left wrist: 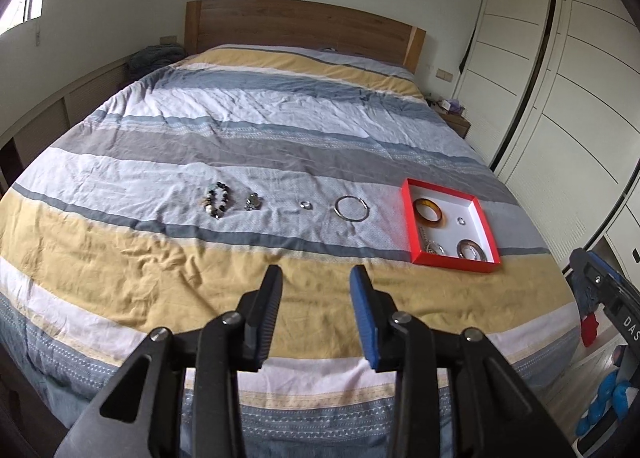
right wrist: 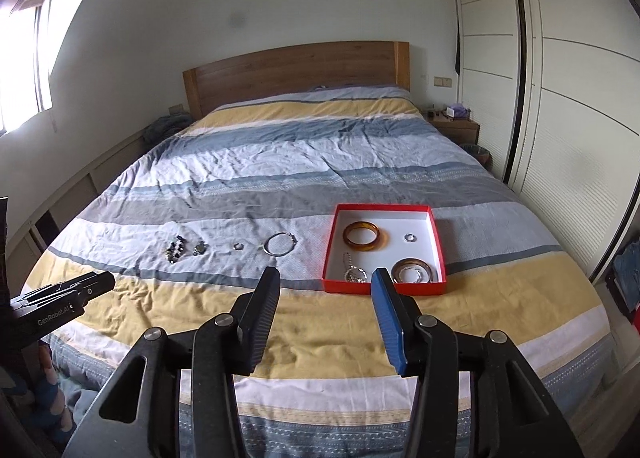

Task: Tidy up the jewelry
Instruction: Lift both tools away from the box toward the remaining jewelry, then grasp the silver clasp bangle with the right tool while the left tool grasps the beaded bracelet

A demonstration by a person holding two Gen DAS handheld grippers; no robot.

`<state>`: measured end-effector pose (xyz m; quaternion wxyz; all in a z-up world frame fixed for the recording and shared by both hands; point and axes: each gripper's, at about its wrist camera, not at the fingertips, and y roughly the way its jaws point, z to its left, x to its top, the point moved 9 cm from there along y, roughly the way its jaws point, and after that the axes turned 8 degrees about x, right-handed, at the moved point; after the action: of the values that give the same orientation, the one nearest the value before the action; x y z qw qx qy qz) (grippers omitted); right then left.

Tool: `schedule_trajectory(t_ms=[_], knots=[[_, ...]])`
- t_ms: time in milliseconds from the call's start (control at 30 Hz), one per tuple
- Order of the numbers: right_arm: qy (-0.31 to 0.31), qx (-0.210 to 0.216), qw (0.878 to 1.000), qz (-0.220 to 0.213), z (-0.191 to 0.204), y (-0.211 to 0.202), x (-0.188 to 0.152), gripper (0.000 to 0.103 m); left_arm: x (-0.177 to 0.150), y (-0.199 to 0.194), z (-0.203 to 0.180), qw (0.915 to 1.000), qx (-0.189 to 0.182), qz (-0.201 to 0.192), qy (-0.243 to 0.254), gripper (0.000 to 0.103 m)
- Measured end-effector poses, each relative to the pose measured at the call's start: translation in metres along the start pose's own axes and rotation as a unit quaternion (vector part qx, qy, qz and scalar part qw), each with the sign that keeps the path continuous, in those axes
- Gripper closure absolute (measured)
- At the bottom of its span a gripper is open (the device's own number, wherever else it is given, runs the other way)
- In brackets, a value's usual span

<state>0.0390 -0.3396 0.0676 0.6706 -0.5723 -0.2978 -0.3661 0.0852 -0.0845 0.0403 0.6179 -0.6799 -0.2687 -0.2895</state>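
Note:
A red box [left wrist: 412,225] [right wrist: 329,254] with a white floor lies on the striped bedspread. It holds an amber bangle [left wrist: 428,211] [right wrist: 362,240], a small ring [left wrist: 461,221] [right wrist: 409,238], a brown-and-silver bangle [left wrist: 472,250] [right wrist: 414,270] and a silver chain [left wrist: 430,244] [right wrist: 352,270]. To its left lie a silver hoop bracelet [left wrist: 351,208] [right wrist: 280,244], a ring [left wrist: 305,205] [right wrist: 238,246], a small dark trinket [left wrist: 253,201] [right wrist: 200,248] and a beaded bracelet [left wrist: 218,199] [right wrist: 176,250]. My left gripper [left wrist: 316,278] and my right gripper [right wrist: 326,280] hang above the bed's near end, both open with nothing between the fingers.
The bed [left wrist: 280,117] has a wooden headboard [left wrist: 300,23]. White wardrobe doors [right wrist: 560,97] run along the right. A nightstand [right wrist: 456,123] stands beside the bed's far right corner. Low cabinets [left wrist: 60,105] line the left wall under a window. Blue items lie on the floor at right [left wrist: 604,398].

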Motion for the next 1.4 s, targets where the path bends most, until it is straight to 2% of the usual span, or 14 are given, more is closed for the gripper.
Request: schedule_trajectory(t_ms=[67, 133, 333, 533, 800, 1067, 1400], knots=[[-0.013, 0.006, 1.000, -0.009, 0.016, -0.012, 0.002, 0.054, -0.001, -0.012, 0.011, 0.9999, 0.004, -0.011, -0.009, 0.063], [-0.026, 0.010, 0.999, -0.017, 0.031, -0.022, 0.002, 0.048, -0.002, -0.022, 0.024, 0.9996, 0.013, -0.019, -0.017, 0.061], [-0.057, 0.027, 0.997, -0.036, 0.064, -0.045, 0.006, 0.047, -0.007, -0.038, 0.058, 0.9978, 0.041, -0.033, -0.041, 0.060], [-0.064, 0.037, 0.996, -0.042, 0.074, -0.049, 0.005, 0.047, -0.012, -0.046, 0.088, 0.9952, 0.066, -0.043, -0.059, 0.060], [-0.050, 0.045, 0.997, -0.028, 0.067, -0.031, -0.001, 0.047, -0.017, -0.032, 0.124, 0.9914, 0.091, -0.033, -0.088, 0.060], [-0.042, 0.060, 0.997, 0.013, 0.067, 0.017, -0.017, 0.047, -0.035, 0.013, 0.147, 0.9886, 0.101, 0.003, -0.112, 0.060], [-0.030, 0.080, 0.992, 0.091, 0.064, 0.118, -0.042, 0.048, -0.047, 0.100, 0.152, 0.9872, 0.105, 0.064, -0.102, 0.060]])
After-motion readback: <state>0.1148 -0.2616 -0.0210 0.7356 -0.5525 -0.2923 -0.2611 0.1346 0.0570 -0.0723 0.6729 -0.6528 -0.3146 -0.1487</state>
